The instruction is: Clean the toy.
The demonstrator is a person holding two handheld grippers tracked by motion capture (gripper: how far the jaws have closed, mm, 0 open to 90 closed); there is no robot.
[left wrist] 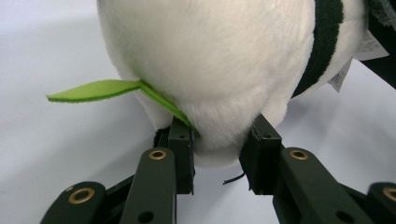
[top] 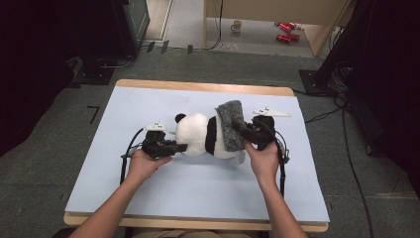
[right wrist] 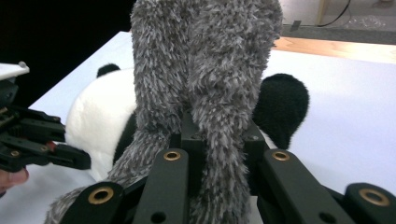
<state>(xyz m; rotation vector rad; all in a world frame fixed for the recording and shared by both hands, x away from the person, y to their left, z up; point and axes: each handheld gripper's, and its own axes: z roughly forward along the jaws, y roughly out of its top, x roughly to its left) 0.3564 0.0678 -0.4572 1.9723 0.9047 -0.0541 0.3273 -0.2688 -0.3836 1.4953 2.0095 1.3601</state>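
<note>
Forearms enter from the near table edge in the high view, each hand carrying a black gripper. Left gripper point(top: 181, 147) lies level on the pale blue table cover point(top: 148, 193), its jaws clamped on a white bulge of the plush panda point(top: 203, 135); the left gripper view shows both pads pressed into the fur point(left wrist: 219, 140), with a green felt leaf point(left wrist: 93, 90) sticking out from the toy beside one pad. Right gripper point(top: 241, 130) comes in from the opposite side, jaws clenched on a fold of shaggy grey cloth point(top: 231, 124); in the right gripper view the grey pile point(right wrist: 210, 93) rises straight up from between the jaws. Panda lies on its side near the middle of the table, between the two grippers. Grey cloth is draped over the panda's body next to the black band, standing partly upright. One black panda limb point(right wrist: 280, 105) shows just behind the cloth. Beyond the table, on the floor, sit a mug point(top: 236, 26) and red cans point(top: 286, 30).
</note>
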